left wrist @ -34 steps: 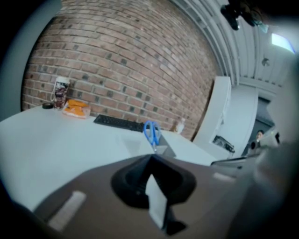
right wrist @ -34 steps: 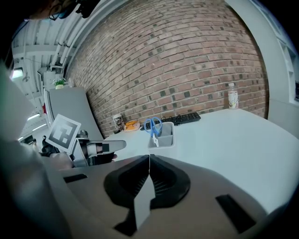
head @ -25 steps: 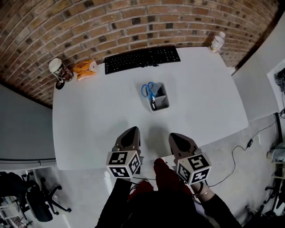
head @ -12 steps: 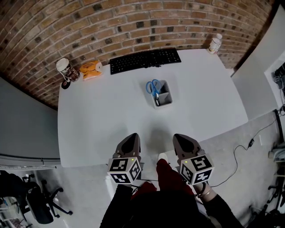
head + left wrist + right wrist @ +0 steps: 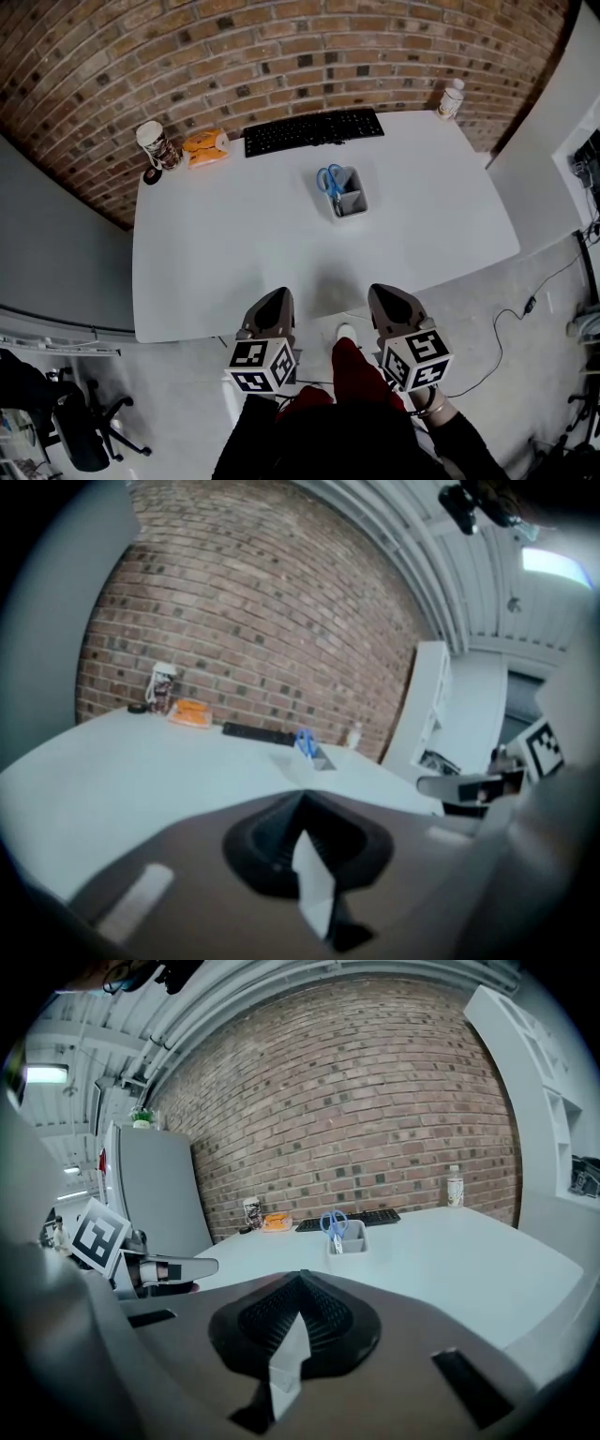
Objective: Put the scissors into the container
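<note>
As seen in the head view, one pair of scissors [image 5: 330, 180] stands blades-down in the single container [image 5: 352, 200], well ahead of the two grippers, the left gripper [image 5: 277, 296] and the right gripper [image 5: 383, 292]. In the left gripper view, its jaws are pressed together on nothing. In the right gripper view, its jaws are likewise closed and empty. The scissors are judged light, stiff and slick-bladed, best taken by the blue loops.

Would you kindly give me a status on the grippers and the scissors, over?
Left gripper shut, empty. Right gripper shut, empty; both at the near edge of the table. Scissors in the container, handles up. Nothing in the way.
</note>
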The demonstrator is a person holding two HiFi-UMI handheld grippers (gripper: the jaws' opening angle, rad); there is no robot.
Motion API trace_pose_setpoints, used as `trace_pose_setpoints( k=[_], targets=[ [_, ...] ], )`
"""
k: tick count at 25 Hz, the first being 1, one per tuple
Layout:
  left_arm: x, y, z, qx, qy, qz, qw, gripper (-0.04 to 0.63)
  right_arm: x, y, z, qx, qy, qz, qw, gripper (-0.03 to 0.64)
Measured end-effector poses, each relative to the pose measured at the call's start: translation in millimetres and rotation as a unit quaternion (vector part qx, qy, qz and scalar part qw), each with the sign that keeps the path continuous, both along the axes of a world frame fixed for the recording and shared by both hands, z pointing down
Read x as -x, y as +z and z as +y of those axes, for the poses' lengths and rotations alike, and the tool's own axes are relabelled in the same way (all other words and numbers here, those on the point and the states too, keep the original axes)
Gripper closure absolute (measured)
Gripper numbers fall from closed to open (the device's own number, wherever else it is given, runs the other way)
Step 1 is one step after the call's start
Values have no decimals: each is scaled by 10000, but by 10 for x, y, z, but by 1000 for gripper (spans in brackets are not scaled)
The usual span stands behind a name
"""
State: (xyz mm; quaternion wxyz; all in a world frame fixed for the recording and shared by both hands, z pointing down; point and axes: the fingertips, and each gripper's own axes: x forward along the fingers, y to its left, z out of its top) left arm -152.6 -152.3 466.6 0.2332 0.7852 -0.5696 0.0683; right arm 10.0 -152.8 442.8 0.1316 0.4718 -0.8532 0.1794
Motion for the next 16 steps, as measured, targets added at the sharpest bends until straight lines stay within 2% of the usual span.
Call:
trace_pose_setpoints(
  k=[16],
  targets=[
    [184,-247,599,-289,21,-51,9996,592,84,-167,600,-218,19,13,9998,609]
  ],
)
